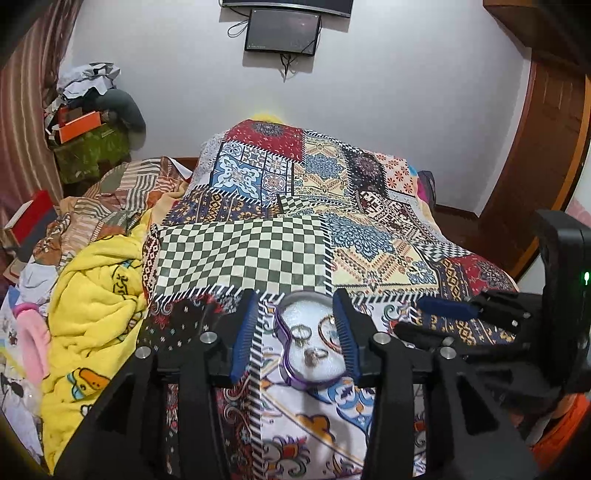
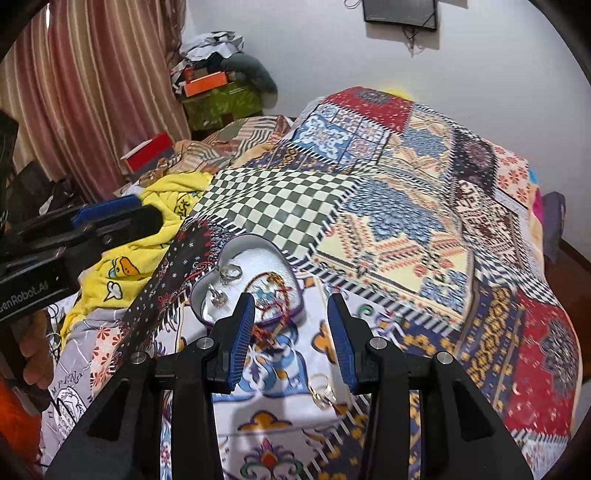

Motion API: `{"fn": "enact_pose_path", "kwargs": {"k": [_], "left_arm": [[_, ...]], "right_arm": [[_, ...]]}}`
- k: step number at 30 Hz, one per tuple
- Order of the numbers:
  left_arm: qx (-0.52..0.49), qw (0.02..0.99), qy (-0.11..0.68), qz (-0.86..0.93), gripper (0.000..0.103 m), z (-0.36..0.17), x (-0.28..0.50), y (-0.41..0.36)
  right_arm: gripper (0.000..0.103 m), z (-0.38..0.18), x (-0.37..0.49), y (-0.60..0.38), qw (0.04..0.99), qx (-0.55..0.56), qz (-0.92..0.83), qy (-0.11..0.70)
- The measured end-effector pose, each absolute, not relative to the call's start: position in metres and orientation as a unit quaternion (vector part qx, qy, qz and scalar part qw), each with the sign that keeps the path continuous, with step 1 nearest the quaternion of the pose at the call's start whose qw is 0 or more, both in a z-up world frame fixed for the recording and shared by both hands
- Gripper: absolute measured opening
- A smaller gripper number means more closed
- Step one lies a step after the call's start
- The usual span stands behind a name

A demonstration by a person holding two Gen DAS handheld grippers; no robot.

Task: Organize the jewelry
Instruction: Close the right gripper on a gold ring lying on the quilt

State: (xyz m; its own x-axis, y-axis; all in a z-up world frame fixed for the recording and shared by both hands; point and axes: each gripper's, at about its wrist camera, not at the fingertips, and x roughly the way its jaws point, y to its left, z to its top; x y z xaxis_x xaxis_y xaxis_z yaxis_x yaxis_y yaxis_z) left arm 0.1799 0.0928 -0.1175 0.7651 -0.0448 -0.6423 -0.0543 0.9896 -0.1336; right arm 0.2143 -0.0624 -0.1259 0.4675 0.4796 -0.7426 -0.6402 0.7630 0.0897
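Note:
A heart-shaped purple tin with a white lining lies on the patterned bedspread. It holds two silver rings and a beaded bracelet with red cord; the rings also show in the left wrist view. Another ring lies on the bedspread, low between my right fingers. My left gripper is open, its fingers either side of the tin. My right gripper is open and empty, just in front of the tin. Each gripper shows in the other's view.
The bed carries a patchwork quilt, a yellow duck-print blanket at left and rumpled cloth. Boxes and clutter pile up by the striped curtain. A wooden door stands at right, a monitor hangs on the wall.

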Motion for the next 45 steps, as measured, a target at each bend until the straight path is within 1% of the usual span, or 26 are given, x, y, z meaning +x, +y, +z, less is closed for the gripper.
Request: {"fn": "enact_pose_path", "kwargs": {"k": [8, 19, 23, 33, 35, 36, 37, 45], "left_arm": [[-0.075, 0.924, 0.376, 0.002, 0.046, -0.133, 0.160, 0.073], [-0.080, 0.891, 0.446, -0.023, 0.046, -0.183, 0.158, 0.039], [-0.077, 0.886, 0.457, -0.031, 0.046, -0.194, 0.161, 0.028], [-0.074, 0.879, 0.470, -0.035, 0.046, -0.211, 0.166, 0.023], [-0.074, 0.880, 0.468, -0.035, 0.046, -0.211, 0.166, 0.024], [-0.074, 0.880, 0.467, -0.034, 0.046, -0.211, 0.166, 0.025], [-0.074, 0.881, 0.467, -0.034, 0.046, -0.211, 0.166, 0.024], [-0.064, 0.880, 0.469, -0.046, 0.046, -0.212, 0.171, 0.015]], "right_arm": [[0.037, -0.128, 0.201, -0.097, 0.856, -0.088, 0.307, 0.406], [0.037, -0.167, 0.198, -0.137, 0.836, -0.070, 0.273, 0.470], [0.037, -0.180, 0.198, -0.134, 0.824, -0.072, 0.280, 0.487], [0.037, -0.199, 0.204, -0.102, 0.807, -0.096, 0.308, 0.494], [0.025, -0.200, 0.203, -0.099, 0.813, -0.107, 0.305, 0.485], [0.012, -0.200, 0.203, -0.099, 0.813, -0.108, 0.305, 0.484], [0.010, -0.201, 0.203, -0.100, 0.812, -0.105, 0.309, 0.484], [0.008, -0.194, 0.198, -0.109, 0.821, -0.084, 0.306, 0.475]]}}
